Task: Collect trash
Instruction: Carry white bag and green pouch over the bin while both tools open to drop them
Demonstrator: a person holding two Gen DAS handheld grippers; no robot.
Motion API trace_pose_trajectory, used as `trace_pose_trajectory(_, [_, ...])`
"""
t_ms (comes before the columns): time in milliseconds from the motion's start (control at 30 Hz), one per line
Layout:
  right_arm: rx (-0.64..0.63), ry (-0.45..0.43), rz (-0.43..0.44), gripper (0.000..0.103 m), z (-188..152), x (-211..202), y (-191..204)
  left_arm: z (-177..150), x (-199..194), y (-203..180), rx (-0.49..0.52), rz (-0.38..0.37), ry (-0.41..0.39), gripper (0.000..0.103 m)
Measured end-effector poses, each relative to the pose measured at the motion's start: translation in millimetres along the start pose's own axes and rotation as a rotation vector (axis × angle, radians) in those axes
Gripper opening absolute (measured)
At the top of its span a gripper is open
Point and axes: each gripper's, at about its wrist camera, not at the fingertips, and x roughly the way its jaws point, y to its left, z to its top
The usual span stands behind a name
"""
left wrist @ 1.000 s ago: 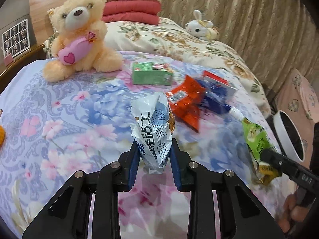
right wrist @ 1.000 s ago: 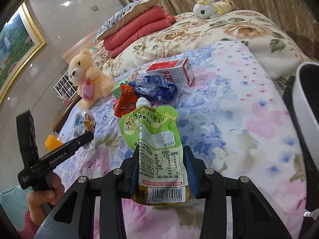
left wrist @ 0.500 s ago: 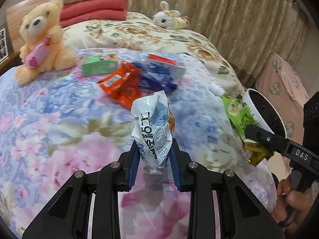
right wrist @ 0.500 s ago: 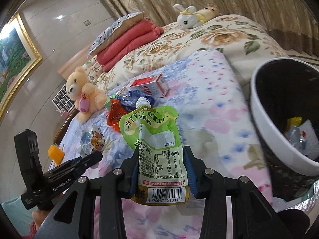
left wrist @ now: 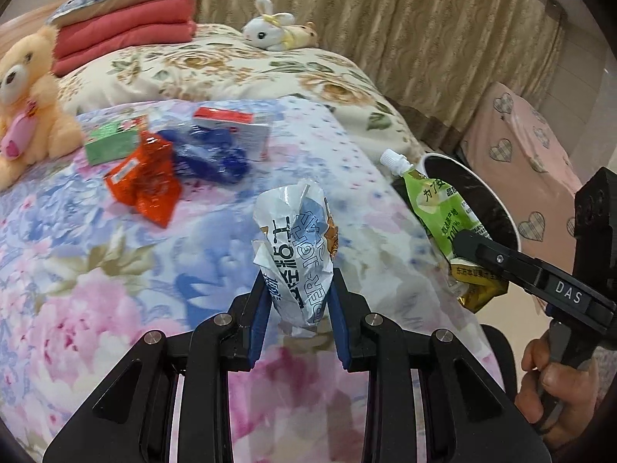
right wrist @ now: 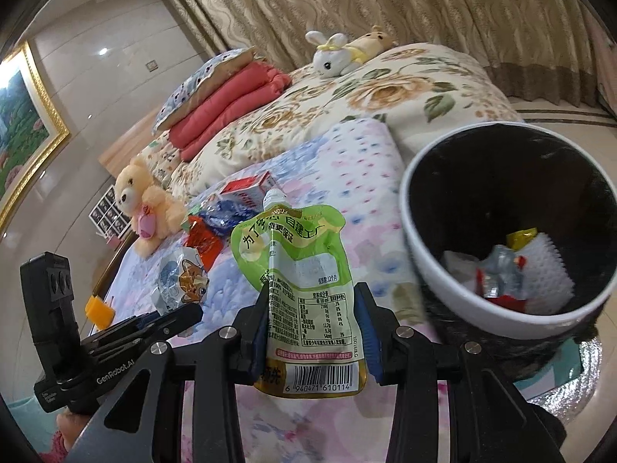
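Note:
My left gripper (left wrist: 297,308) is shut on a crumpled white and blue snack wrapper (left wrist: 297,247) and holds it above the flowered bedspread (left wrist: 96,270). My right gripper (right wrist: 314,332) is shut on a green spouted drink pouch (right wrist: 304,270), held just left of the white-rimmed trash bin (right wrist: 424,254). The bin holds several pieces of trash. In the left wrist view the pouch (left wrist: 439,208) hangs in front of the bin (left wrist: 497,204) at the bed's right edge. A red wrapper (left wrist: 144,177), a blue wrapper (left wrist: 212,154), a red and white carton (left wrist: 235,127) and a green box (left wrist: 112,142) lie on the bed.
A teddy bear (left wrist: 27,96) sits at the left. Folded red blankets (left wrist: 123,34) and a plush rabbit (left wrist: 273,34) lie at the back by the curtain (left wrist: 424,38). A pink heart-patterned stool (left wrist: 528,169) stands beyond the bin. An orange object (right wrist: 99,310) lies on the bed's left.
Both grippers swung right with their loads. The bin has come into fuller view and now sits close beside the pouch; the teddy bear has slid to the left edge.

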Motion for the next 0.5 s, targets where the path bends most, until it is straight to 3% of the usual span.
trace_pose_trajectory(500, [0.077, -0.073, -0.065, 0.041, 11, -39, -50, 11, 14, -62, 0.086, -0.081, 0.016, 0.027])
